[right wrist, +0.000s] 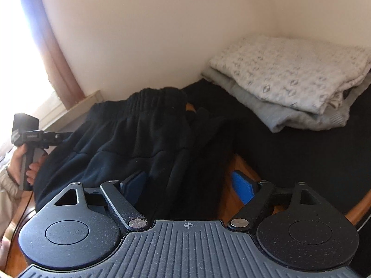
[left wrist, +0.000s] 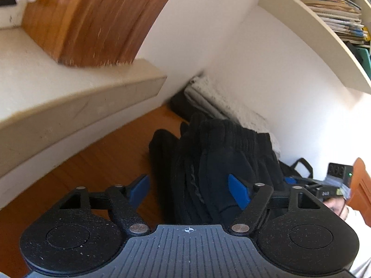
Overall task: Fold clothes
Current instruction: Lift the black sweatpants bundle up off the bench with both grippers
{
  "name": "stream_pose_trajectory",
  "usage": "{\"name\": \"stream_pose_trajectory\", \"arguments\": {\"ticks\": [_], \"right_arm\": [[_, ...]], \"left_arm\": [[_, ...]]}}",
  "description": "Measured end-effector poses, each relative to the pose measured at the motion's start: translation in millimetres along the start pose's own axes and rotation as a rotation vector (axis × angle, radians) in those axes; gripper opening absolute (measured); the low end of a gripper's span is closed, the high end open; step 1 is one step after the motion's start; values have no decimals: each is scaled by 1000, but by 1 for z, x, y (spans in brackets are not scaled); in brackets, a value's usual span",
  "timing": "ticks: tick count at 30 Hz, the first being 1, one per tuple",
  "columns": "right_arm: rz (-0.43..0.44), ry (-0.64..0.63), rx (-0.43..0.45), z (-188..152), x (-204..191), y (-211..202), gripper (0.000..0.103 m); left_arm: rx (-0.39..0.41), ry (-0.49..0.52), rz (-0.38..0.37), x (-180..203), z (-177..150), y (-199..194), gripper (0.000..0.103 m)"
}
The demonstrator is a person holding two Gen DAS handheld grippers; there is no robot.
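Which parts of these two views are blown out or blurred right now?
Left wrist view: wooden frame motion-smeared, wall at right overexposed, black trousers nearly detail-free. Right wrist view: window fully blown out, folded pile soft, dark fabric between the open right tool loses texture.

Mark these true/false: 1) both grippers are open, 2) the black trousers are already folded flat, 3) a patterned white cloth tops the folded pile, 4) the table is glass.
1) True: the left gripper and right gripper both stand open.
2) False: the black trousers lie bunched, waistband up.
3) True: the patterned white cloth lies on a grey garment.
4) False: the table is wood.
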State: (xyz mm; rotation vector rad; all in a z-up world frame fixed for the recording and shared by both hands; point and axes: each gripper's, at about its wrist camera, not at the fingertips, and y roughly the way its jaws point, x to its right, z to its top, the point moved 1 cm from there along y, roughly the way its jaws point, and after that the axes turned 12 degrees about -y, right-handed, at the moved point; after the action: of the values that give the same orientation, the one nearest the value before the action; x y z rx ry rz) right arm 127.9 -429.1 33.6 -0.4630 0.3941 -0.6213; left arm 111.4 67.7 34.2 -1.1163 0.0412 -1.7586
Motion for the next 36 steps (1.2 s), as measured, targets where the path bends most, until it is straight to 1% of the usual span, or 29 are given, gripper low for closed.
{"name": "stream_pose_trajectory", "arguments": {"ticks": [2, 5, 9, 10, 13, 15, 16, 17, 18, 19, 24, 27, 31, 32, 33, 34, 35, 36], "right_arm": [[0, -7, -4, -1, 2, 5, 83], [18, 37, 4, -3, 9, 7, 84], [28, 46, 12, -4, 11, 6, 85], [27, 44, 13, -4, 10, 7, 85], [17, 42, 16, -3, 9, 9, 85], [7, 42, 17, -3, 8, 9, 85], [5, 42, 16, -3, 7, 9, 85], [4, 43, 16, -3, 7, 9, 85], [3, 45, 16, -4, 7, 8, 85], [2, 47, 15, -4, 6, 7, 85], [5, 45, 7, -1, 4, 10, 84], [35, 58, 4, 0, 7, 13, 84], [62, 64, 7, 1, 7, 17, 84], [65, 63, 9, 1, 6, 18, 80], [68, 63, 12, 1, 5, 19, 78], [70, 62, 14, 1, 3, 20, 73], [73, 62, 16, 1, 2, 21, 64], [76, 61, 18, 1, 1, 22, 64]], "left_arm": [[-14, -4, -10, -4, 1, 5, 83], [-9, -3, -25, -6, 3, 4, 85], [37, -31, -83, -1, 4, -7, 85], [35, -23, -78, 2, 4, -6, 85], [16, 10, -13, 11, 3, 2, 85], [-4, 15, 14, 12, 2, 11, 86], [-12, 13, 28, 11, 2, 16, 91], [-21, 9, 37, 9, 3, 20, 94], [-31, 0, 40, 7, 4, 22, 98], [-41, -9, 44, 4, 5, 25, 99], [-102, -21, 41, -3, 9, 36, 100], [-128, -25, 27, -6, 12, 42, 102], [-172, 1, 17, 0, 14, 51, 101], [-182, 17, 18, 4, 13, 53, 99], [-193, 32, 18, 7, 12, 56, 94], [-202, 42, 18, 9, 12, 59, 89], [-208, 46, 20, 11, 12, 61, 87], [-214, 50, 20, 12, 12, 63, 85]]}}
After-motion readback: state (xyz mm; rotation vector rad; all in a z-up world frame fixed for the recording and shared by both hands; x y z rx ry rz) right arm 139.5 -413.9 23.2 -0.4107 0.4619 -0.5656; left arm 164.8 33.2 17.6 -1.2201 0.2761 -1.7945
